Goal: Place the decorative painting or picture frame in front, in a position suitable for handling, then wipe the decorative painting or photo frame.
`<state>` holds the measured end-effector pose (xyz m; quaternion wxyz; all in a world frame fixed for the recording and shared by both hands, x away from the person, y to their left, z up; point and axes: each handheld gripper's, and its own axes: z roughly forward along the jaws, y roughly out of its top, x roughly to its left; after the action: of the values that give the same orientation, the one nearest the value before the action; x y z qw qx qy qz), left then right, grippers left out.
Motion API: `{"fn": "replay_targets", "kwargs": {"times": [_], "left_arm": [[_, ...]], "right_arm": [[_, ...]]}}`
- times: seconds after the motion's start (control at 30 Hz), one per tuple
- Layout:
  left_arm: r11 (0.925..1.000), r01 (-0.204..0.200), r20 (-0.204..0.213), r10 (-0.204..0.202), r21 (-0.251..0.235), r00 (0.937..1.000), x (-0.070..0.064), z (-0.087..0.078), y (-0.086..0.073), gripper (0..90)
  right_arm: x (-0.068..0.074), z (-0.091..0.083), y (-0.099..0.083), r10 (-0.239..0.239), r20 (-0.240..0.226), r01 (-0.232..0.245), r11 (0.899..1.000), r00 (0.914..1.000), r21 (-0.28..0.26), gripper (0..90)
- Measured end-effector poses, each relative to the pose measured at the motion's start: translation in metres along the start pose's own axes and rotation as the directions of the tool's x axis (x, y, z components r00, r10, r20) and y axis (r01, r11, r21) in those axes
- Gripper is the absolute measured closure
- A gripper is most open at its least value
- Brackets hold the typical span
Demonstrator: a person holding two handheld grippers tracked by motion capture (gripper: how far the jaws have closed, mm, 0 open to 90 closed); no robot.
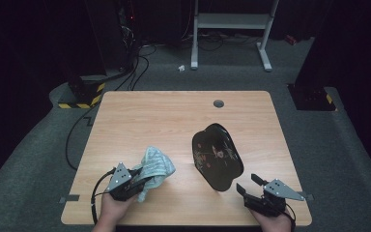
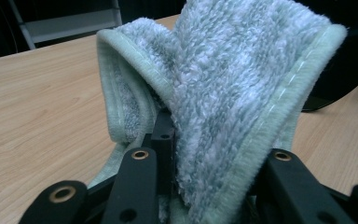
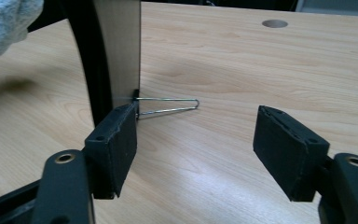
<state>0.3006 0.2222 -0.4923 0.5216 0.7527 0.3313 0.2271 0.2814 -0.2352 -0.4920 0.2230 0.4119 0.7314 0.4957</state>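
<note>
Item 1: your left gripper, at the near left of the table. Its jaws are clamped on a pale green terry cloth; in the left gripper view the cloth rises folded from between the jaws, its stitched hem running along both sides.

Item 2: your right gripper, at the near right edge. Jaws spread wide, nothing between them (the right gripper view shows bare wood in the gap).

Item 3: black lacquer plate, flower motif on its face, standing tilted on edge right of the table's middle, between the two grippers. Its brown back sits just beside your right gripper's left-hand pad, propped by a wire stand.

Item 4: round cable hole, far side of the table.
</note>
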Motion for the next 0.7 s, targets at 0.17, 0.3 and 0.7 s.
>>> {"fn": "replay_targets", "kwargs": {"times": [0.17,0.3,0.7], "left_arm": [[1.0,0.007,-0.006,-0.007,0.004,1.0,0.002,0.0,-0.001,67.9],[1.0,0.008,-0.004,-0.008,0.0,1.0,0.001,0.0,-0.001,67.8],[1.0,0.001,0.0,-0.001,0.001,1.0,-0.001,0.001,-0.001,67.5]], "right_arm": [[0.004,0.002,0.0,-0.005,-0.019,0.005,1.0,0.9998,0.0,28.9],[0.008,0.004,0.001,-0.002,-0.047,0.002,1.0,0.9989,-0.001,27.5],[0.021,0.015,0.005,-0.019,-0.075,0.018,1.0,0.997,-0.011,25.5]]}}
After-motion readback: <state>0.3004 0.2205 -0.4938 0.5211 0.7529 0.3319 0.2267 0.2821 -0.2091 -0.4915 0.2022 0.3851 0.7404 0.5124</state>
